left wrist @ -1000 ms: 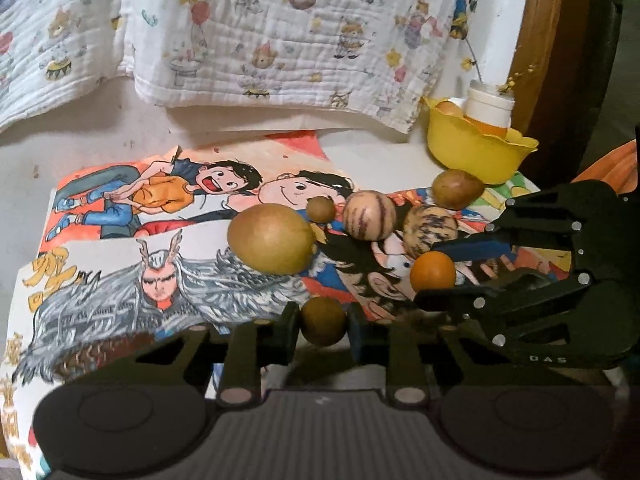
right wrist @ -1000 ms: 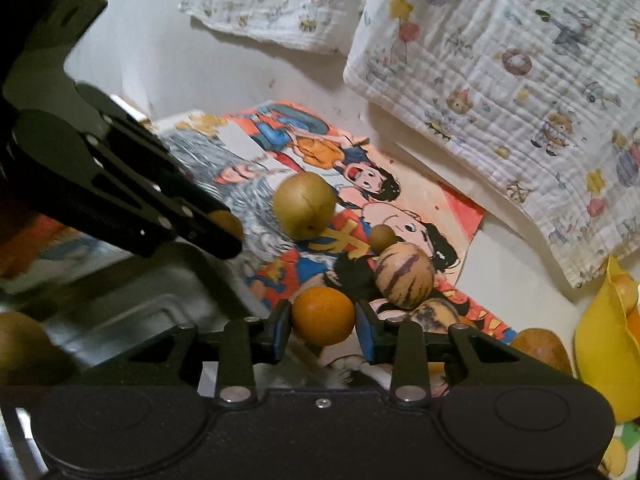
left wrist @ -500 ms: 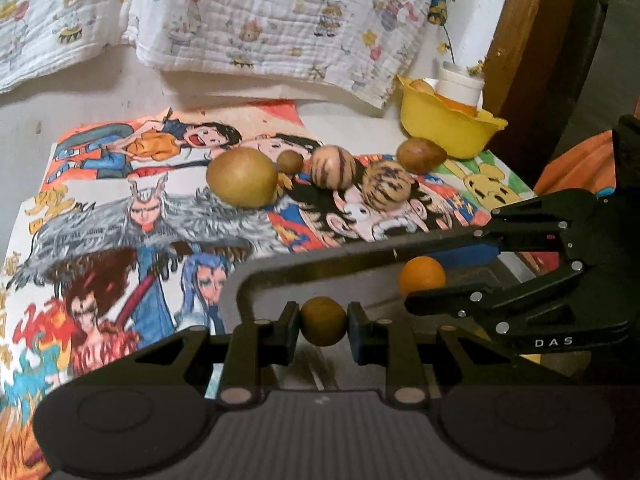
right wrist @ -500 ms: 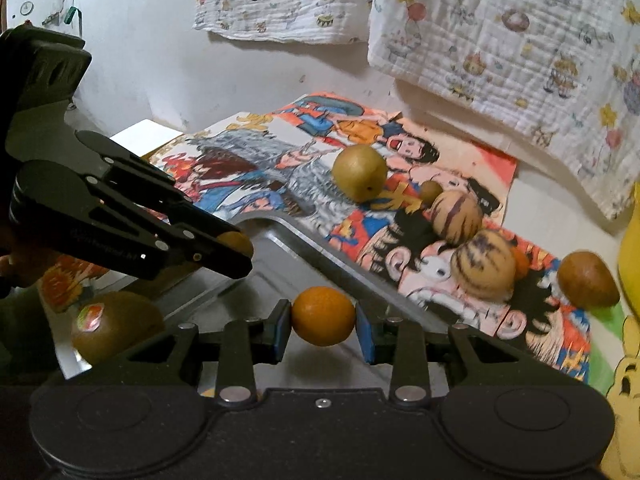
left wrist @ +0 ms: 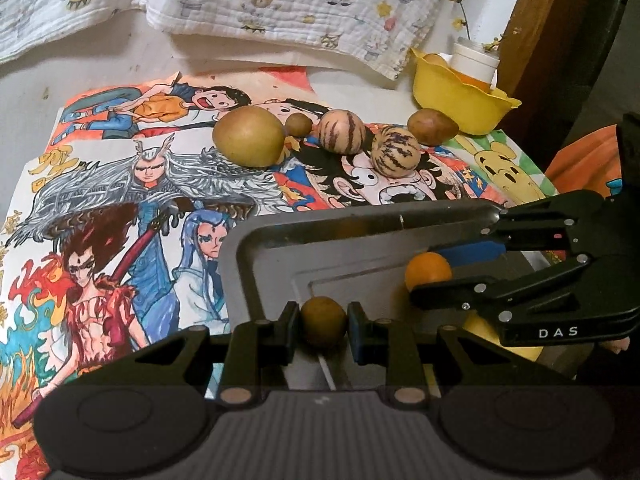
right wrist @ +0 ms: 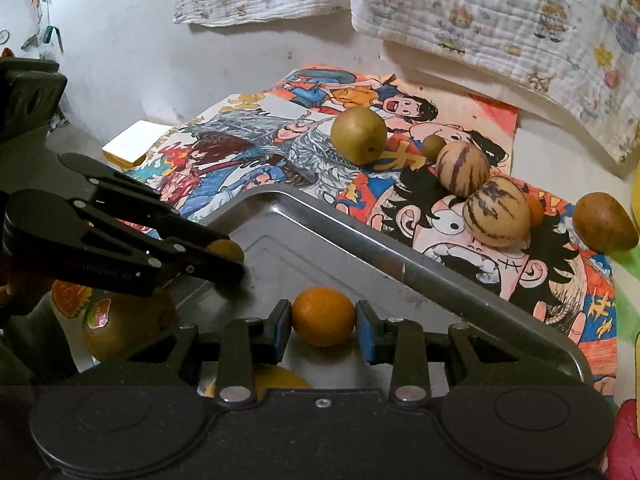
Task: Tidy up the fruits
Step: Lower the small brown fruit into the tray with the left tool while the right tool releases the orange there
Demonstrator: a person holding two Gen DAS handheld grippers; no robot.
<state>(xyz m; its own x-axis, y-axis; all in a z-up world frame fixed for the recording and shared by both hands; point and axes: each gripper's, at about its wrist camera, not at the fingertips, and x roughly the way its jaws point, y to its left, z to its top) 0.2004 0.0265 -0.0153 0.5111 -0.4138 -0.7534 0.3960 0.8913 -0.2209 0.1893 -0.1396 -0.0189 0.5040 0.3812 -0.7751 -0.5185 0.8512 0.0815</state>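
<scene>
My left gripper [left wrist: 323, 328] is shut on a small brown round fruit [left wrist: 323, 320] and holds it over the metal tray [left wrist: 360, 220]. My right gripper [right wrist: 323, 322] is shut on a small orange [right wrist: 323, 316], also over the tray [right wrist: 400, 256]. Each gripper shows in the other's view, the right one [left wrist: 430, 276] and the left one [right wrist: 228, 260]. On the cartoon mat lie a large yellow-green pear [left wrist: 248, 136], a tiny brown fruit [left wrist: 298, 124], two striped melons [left wrist: 342, 132] [left wrist: 395, 152] and a brown fruit [left wrist: 432, 126].
A yellow bowl [left wrist: 460, 100] with a white cup stands at the back right. A kiwi with a sticker [right wrist: 120, 320] and a yellow fruit [right wrist: 272, 380] lie in the tray near me. Patterned cloths hang on the wall behind. A white block [right wrist: 128, 146] lies at the mat's left.
Both grippers have pulled back from the fruits on the mat, carrying their fruits, and now hang over the metal tray. The fruits on the mat have not moved.
</scene>
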